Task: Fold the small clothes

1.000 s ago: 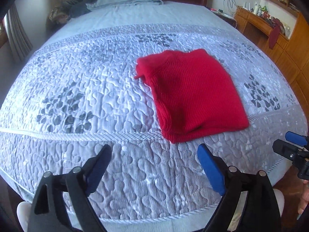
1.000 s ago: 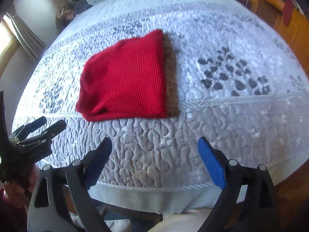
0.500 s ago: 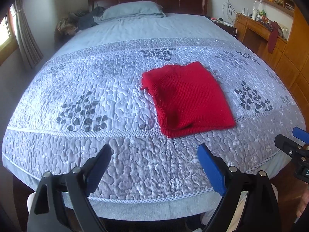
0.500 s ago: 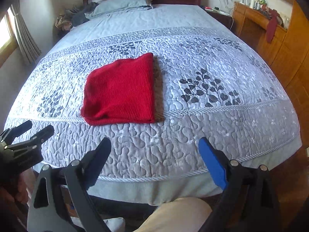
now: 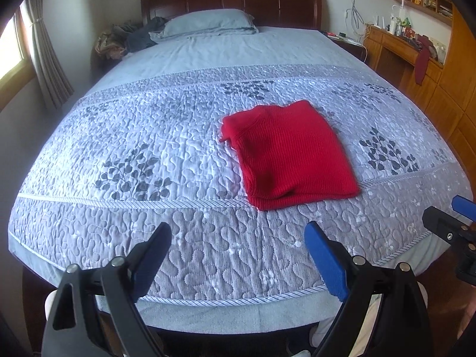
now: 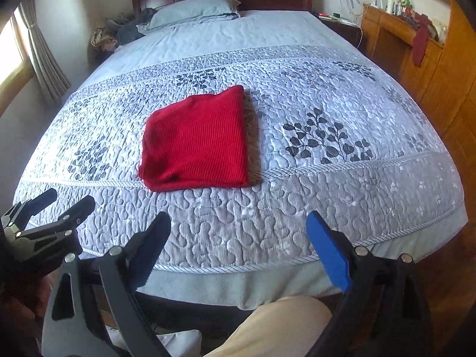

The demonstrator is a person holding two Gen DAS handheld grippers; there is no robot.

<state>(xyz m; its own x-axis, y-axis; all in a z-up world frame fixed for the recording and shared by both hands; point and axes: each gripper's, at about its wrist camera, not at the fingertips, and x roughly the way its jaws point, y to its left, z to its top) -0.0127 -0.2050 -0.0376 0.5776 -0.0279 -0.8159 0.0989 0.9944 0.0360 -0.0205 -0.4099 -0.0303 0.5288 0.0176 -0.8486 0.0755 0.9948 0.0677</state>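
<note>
**Inspector:** Left wrist view first. Where does the garment lie from the claw?

**Assistant:** The red knit garment (image 5: 290,154) lies ahead of the left gripper (image 5: 238,250) and a little to its right, well apart, with nothing touching. It sits on the quilted bedspread (image 5: 148,136), on the foot-of-bed side of the pillow (image 5: 208,22), far from it. Its long axis runs roughly away from the foot edge, slanted slightly leftward at the far end. The left gripper's jaws stand wide apart and carry nothing.

**Inspector:** Material and shape?

**Assistant:** Ribbed knit, soft, already folded into a rough rectangle of more than one layer; the near edge shows stacked hems. A small tab juts from the far-left corner. The bedspread is stitched and puffy, with grey leaf prints.

**Inspector:** Right wrist view.

**Assistant:** The garment (image 6: 196,145) lies ahead and to the left of the right gripper (image 6: 238,244), again well apart, on the same side of the pillow (image 6: 193,7). The right gripper's jaws are spread wide and empty. The left gripper (image 6: 50,205) shows at the left border.

**Inspector:** Which is nearer?

**Assistant:** I judge the two about equal, both standing off past the foot edge. The fold looks largely done; any further move would approach the near short edge.
</note>
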